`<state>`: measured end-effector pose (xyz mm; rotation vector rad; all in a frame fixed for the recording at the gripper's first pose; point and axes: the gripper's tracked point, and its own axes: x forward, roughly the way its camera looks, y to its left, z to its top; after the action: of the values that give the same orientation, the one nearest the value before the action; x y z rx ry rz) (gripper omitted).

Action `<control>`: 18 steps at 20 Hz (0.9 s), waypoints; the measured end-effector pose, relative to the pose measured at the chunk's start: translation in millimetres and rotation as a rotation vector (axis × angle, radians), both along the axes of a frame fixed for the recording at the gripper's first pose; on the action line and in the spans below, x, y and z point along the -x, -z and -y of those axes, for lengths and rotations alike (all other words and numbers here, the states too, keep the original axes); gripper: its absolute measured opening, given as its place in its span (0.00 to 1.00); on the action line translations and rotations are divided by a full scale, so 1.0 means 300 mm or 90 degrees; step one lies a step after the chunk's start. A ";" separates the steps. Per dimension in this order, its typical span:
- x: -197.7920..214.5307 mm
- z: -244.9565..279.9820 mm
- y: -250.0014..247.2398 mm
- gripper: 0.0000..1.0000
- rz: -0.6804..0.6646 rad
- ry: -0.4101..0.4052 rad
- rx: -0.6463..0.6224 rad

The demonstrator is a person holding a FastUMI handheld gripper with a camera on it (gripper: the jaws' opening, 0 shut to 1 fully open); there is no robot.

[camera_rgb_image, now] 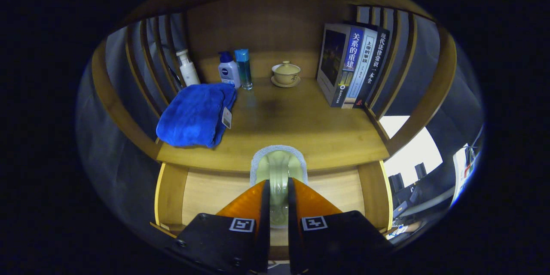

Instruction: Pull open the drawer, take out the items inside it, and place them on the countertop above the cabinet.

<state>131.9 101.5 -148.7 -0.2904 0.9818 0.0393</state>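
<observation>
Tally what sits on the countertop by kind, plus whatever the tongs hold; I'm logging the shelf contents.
Bottles: 3 (white pump, white with blue cap, clear blue)
Books: 3
Blue towel: 1
Lidded cup on saucer: 1
Pale green item gripped in the tongs, above the open drawer: 1
Total: 9

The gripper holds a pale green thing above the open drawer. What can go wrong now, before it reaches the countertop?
1. The gripper pinches only a narrow part of the pale green item, so it may slip and fall into the open drawer.
2. The item sits at the level of the countertop edge; it may strike this edge.
3. The blue towel lies near; placing there may be unstable.
</observation>
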 end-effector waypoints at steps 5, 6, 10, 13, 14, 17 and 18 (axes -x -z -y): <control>-0.113 -0.022 0.023 0.26 -0.002 0.000 0.014; -0.135 -0.021 0.027 0.27 -0.003 0.000 0.020; -0.219 -0.011 0.053 0.26 -0.001 0.012 0.032; -0.282 -0.019 0.061 0.26 0.004 0.013 0.029; -0.305 -0.020 0.064 0.27 0.007 0.012 0.033; -0.362 -0.028 0.072 0.26 0.018 0.002 0.045; -0.378 -0.031 0.076 0.26 0.017 0.003 0.042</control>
<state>245.3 110.9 -171.4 -0.3486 0.9584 -0.0023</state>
